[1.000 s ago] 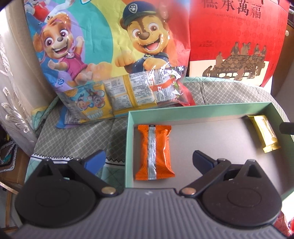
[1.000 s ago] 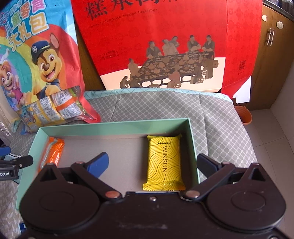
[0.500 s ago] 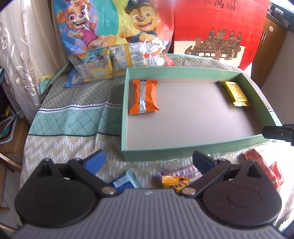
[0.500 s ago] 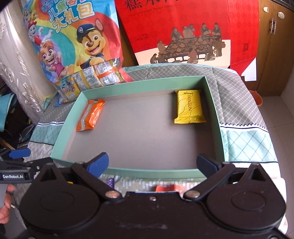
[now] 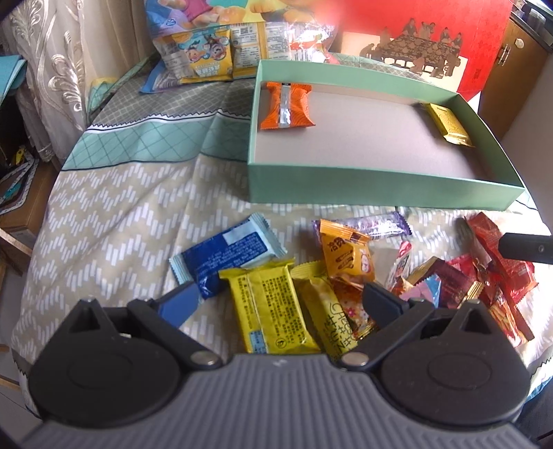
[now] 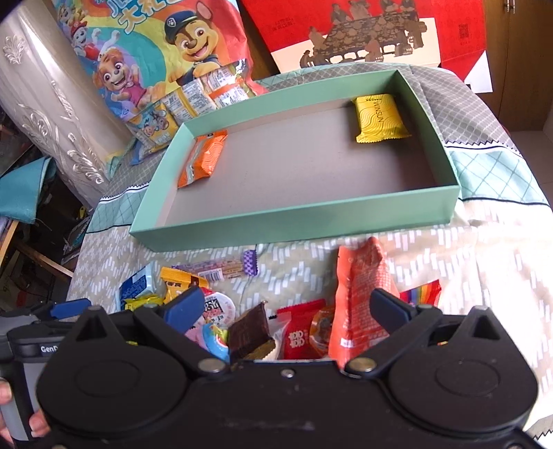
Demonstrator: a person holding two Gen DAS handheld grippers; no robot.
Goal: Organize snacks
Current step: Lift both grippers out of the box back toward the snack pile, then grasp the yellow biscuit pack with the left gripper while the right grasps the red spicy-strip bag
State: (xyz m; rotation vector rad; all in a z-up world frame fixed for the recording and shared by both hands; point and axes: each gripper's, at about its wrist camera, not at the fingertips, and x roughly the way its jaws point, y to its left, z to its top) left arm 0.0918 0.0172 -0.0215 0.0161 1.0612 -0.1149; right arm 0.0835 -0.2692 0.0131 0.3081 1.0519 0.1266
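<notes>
1. The snack pile [image 5: 345, 276] lies loose on the patterned cloth [image 5: 114, 221] of the bench, just in front of the green tray [image 5: 380, 188]: crinkly foil and plastic packets, flat and pillow-shaped, overlapping.
2. The tray is shallow card with a grey floor. An orange packet [image 5: 287, 107] sits in its far left corner and a yellow packet [image 6: 378, 117] in its far right, likely the start of sorted rows.
3. The left gripper [image 5: 280, 304] hovers over a yellow bar [image 5: 269, 311], fingers spread wide and holding nothing.
4. The right gripper [image 6: 287, 307] hangs over the red and brown packets, fingers likewise apart and empty; both seem poised to pick.
5. Behind stand a cartoon snack bag [image 6: 155, 55] and a red box [image 6: 380, 31].
</notes>
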